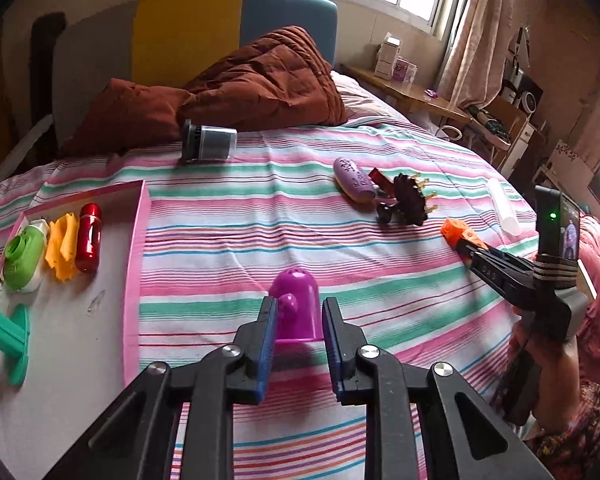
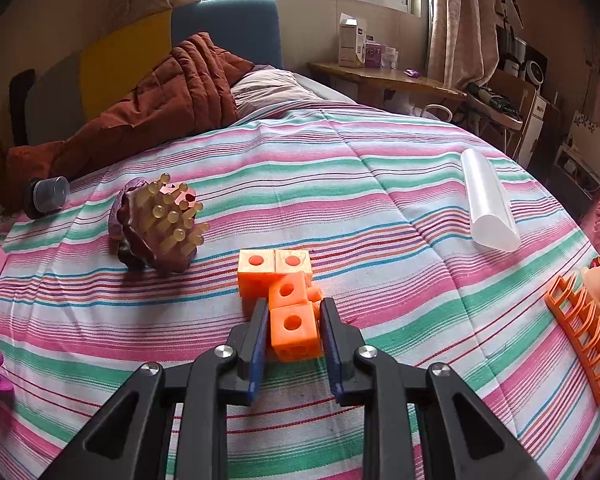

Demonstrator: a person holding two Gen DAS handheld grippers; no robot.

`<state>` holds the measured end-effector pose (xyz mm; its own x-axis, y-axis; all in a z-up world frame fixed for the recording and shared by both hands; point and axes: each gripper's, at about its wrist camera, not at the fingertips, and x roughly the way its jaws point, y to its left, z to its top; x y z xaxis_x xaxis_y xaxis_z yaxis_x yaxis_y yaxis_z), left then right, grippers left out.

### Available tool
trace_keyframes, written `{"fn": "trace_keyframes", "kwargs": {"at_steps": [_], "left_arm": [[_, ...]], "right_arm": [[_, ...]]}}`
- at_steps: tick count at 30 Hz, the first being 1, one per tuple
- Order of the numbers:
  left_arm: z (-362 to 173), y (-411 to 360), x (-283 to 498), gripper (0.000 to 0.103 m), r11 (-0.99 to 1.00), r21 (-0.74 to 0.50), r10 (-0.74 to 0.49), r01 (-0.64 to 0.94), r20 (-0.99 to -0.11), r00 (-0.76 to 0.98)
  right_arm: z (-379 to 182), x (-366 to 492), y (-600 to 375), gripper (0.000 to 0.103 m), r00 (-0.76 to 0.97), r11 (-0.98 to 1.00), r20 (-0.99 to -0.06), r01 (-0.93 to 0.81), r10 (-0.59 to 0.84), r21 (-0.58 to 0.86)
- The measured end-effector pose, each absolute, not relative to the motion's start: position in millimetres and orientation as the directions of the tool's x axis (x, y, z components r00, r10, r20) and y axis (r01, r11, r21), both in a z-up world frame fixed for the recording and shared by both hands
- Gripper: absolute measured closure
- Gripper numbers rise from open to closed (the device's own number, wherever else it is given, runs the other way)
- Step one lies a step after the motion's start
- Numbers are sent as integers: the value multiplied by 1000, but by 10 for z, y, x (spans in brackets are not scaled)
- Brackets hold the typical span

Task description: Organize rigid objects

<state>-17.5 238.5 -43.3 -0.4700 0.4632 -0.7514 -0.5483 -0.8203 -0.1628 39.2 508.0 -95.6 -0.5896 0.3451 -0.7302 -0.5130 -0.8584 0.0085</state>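
Observation:
My left gripper (image 1: 299,304) has its jaws on either side of a purple dome-shaped cap (image 1: 296,304) standing on the striped bedspread; whether they press on it is unclear. A pink-rimmed tray (image 1: 134,264) at the left holds a green-and-white piece (image 1: 22,256), a yellow piece (image 1: 63,246), a red cylinder (image 1: 89,238) and a teal piece (image 1: 4,334). My right gripper (image 2: 294,306) is around the near cube of an orange block chain (image 2: 288,300), touching or nearly so. It also shows in the left wrist view (image 1: 456,234).
On the bed lie a brown massage brush (image 2: 160,228), a purple oval case (image 1: 354,180), a grey-capped clear jar (image 1: 208,142), a clear tube (image 2: 488,204) and an orange rack (image 2: 584,316). A brown quilt (image 1: 260,80) is piled at the head. A wooden table (image 2: 384,76) stands beyond.

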Motion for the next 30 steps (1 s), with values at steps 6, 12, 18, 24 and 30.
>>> {"fn": "trace_keyframes", "kwargs": {"at_steps": [6,12,18,24,30], "left_arm": [[-551,2572,-282,44,-821,-116,431,-558,-768,-474],[-705,2721,-430,62,-822,-73,377,-564,-813,-444],[-591,2624,-443,65,-814,-153,438,-560,-794,-421],[-200,2672,-562,29,-825,-200,495,-528,-707,-506],[-324,2821,-818,71,-846,-55,365,-531,-786,-500]], "right_arm": [[-958,396,5076,79,-584,-855,-732,-518,353,1],[-968,389,5091,79,-580,-853,-736,-522,350,6],[-976,380,5099,79,-580,-853,-737,-523,347,10],[-979,386,5096,79,-582,-852,-736,-523,345,14],[-978,388,5098,79,-584,-852,-736,-523,344,17]]}}
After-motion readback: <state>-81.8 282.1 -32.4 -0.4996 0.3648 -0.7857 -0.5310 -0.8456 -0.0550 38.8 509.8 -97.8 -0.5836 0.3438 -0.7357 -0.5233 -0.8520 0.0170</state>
